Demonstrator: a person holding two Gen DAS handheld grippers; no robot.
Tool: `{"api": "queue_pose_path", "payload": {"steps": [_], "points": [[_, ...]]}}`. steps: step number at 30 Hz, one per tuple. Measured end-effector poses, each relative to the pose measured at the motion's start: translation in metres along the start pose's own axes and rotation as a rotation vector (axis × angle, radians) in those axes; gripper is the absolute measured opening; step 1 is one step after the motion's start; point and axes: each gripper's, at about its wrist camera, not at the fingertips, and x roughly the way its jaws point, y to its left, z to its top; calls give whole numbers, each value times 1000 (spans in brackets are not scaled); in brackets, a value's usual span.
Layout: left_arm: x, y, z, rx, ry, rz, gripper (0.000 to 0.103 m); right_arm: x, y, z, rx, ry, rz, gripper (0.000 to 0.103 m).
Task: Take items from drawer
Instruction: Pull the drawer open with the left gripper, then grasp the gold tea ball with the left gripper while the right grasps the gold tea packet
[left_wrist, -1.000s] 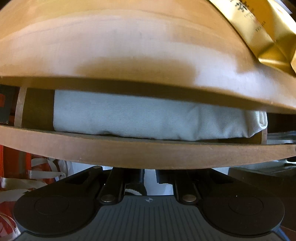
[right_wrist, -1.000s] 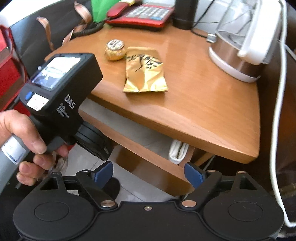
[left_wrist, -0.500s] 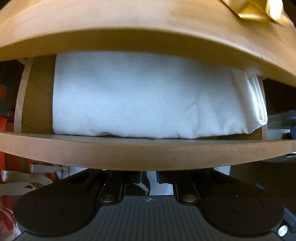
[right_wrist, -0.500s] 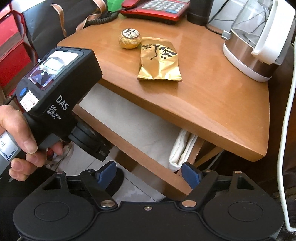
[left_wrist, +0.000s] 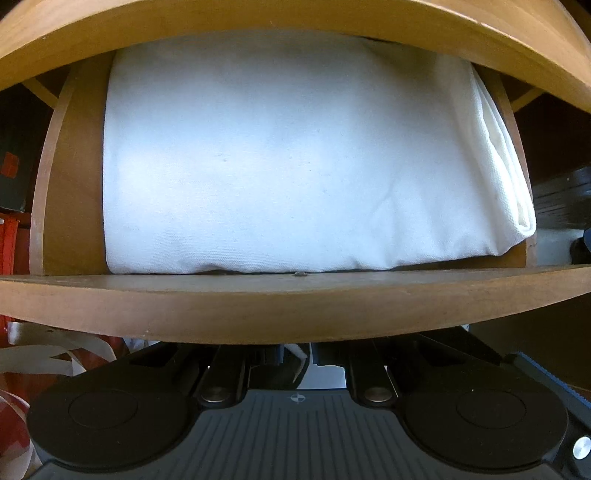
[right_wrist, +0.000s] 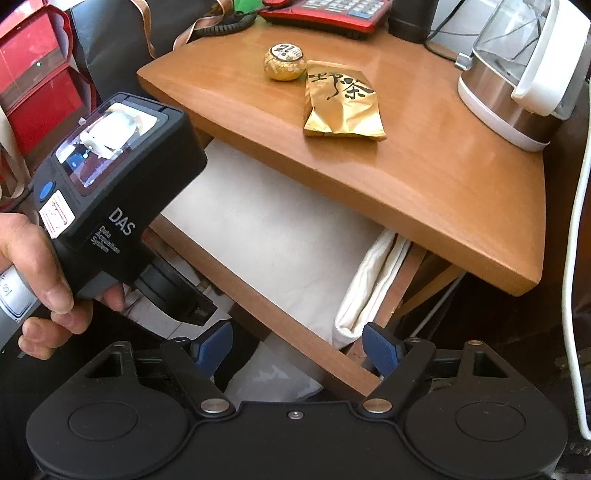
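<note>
A wooden drawer (left_wrist: 288, 306) stands pulled out from under the tabletop (right_wrist: 424, 177). A folded white cloth (left_wrist: 288, 162) fills most of it; it also shows in the right wrist view (right_wrist: 273, 236). My left gripper (left_wrist: 295, 356) sits under the drawer's front board, fingers close together and hidden by the board; what they hold is not visible. In the right wrist view its body (right_wrist: 122, 206) is held by a hand at the drawer front. My right gripper (right_wrist: 297, 347) is open and empty, above the drawer's front right corner (right_wrist: 354, 376).
On the tabletop lie a gold tea packet (right_wrist: 341, 101) and a small gold round tin (right_wrist: 285, 62). A red telephone (right_wrist: 325, 11) and an electric kettle (right_wrist: 524, 70) stand at the back. A white cable (right_wrist: 576, 236) hangs at the right. Red boxes (right_wrist: 33, 81) stand at left.
The drawer has slid out toward me with the left gripper, exposing much more of the white cloth. The right gripper has moved closer over the drawer.
</note>
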Motion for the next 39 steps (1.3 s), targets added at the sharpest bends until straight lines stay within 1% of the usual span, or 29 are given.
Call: {"api": "queue_pose_path", "payload": {"steps": [3, 12, 16, 27, 31, 33, 39], "points": [[6, -1, 0, 2, 4, 1, 13, -1, 0, -3, 11, 3, 3, 76], [0, 3, 11, -2, 21, -5, 13, -1, 2, -5, 4, 13, 15, 76], [-1, 15, 22, -64, 49, -50, 13, -2, 1, -6, 8, 10, 14, 76], [-8, 20, 41, -44, 42, -58, 14, 7, 7, -5, -7, 16, 28, 76], [-16, 22, 44, -27, 38, -66, 14, 7, 6, -4, -7, 19, 31, 76], [-26, 24, 41, -22, 32, -75, 14, 5, 6, -4, -5, 14, 28, 76], [-57, 33, 30, 0, 0, -105, 14, -14, 0, 2, 44, -44, 30, 76]]}}
